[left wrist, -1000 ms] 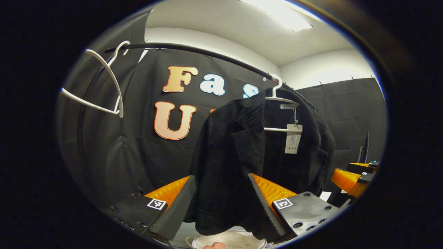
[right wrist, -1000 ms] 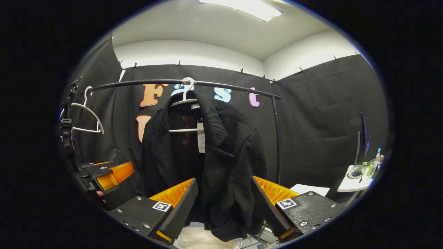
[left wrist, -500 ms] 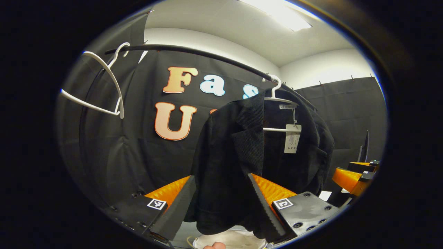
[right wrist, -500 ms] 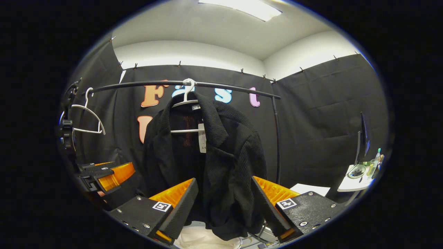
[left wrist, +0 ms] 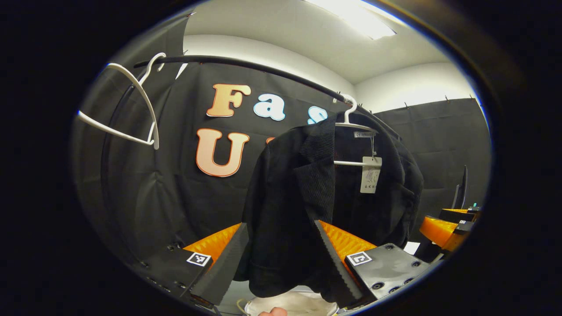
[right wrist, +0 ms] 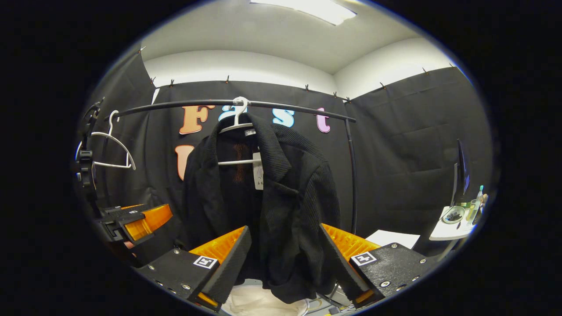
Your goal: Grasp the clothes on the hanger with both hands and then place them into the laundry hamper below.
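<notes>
While both grippers are held low in front of the black jacket [left wrist: 325, 193], each has its fingers spread wide with clear room between them. In the left gripper view, the left gripper [left wrist: 281, 259] frames the jacket's lower sleeve and hem, which hang in the gap without either finger visibly pressing the cloth. In the right gripper view, the right gripper [right wrist: 283, 263] frames the hem of the jacket [right wrist: 268, 206] the same way, fingers apart, cloth loose between them.

Below the jacket's hem, a pale cloth-lined rim of the laundry hamper [right wrist: 259, 303] peeks out; its bottom is cut off by the picture's edge, so its shape is hard to make out. In the left gripper view the same pale rim [left wrist: 290, 303] lies under the hem, with a fingertip-like bit of skin at the very edge.

The jacket hangs on a white hanger [right wrist: 239, 127] hooked over the black rail [right wrist: 184, 105]; a paper tag [left wrist: 370, 175] dangles inside the open front. To the left of the jacket along the rail there is open space, then an empty white hanger [left wrist: 131, 109]. To the right of the jacket the rail bends down into a post [right wrist: 352, 175], and beyond it a small white table [right wrist: 452, 228] holds small items too tiny to identify.
</notes>
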Motion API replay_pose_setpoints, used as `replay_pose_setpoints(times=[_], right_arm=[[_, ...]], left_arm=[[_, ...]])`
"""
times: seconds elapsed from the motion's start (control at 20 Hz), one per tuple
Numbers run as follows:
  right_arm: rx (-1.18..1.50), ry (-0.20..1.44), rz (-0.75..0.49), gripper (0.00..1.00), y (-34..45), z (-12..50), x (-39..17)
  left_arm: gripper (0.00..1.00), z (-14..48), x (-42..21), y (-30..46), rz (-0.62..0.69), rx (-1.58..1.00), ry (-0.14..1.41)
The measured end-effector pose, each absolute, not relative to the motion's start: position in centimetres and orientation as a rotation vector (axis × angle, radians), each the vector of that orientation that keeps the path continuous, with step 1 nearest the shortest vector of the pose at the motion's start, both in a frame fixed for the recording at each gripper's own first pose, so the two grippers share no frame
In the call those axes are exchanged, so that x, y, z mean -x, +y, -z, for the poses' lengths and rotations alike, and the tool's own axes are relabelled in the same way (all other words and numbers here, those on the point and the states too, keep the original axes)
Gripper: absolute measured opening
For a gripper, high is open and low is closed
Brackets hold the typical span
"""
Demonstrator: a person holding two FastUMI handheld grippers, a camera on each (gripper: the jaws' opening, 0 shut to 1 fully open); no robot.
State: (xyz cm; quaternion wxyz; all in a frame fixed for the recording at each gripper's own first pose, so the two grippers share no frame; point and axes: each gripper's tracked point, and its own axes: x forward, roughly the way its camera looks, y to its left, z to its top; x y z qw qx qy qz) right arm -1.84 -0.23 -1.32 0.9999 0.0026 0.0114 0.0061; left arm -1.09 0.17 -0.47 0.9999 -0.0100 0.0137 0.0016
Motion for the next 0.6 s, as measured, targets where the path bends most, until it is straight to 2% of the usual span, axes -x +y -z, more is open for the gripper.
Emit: replay_pose_setpoints(times=[0.45,0.5,0.6], right_arm=[[-0.007,0.034,-0.027,0.95,0.06,1.64,1.73],[-0.005,0.032,-0.029,0.95,0.09,1.55,1.72],[-0.004,0.029,-0.036,0.95,0.21,1.29,1.24]], left_arm=[[1.00,0.84,0.64,0.40,-0.008,0.028,0.037],[0.96,0.81,0.65,0.31,-0.003,0.029,0.036],[1.00,0.62,0.45,-0.13,0.014,0.031,0.034]])
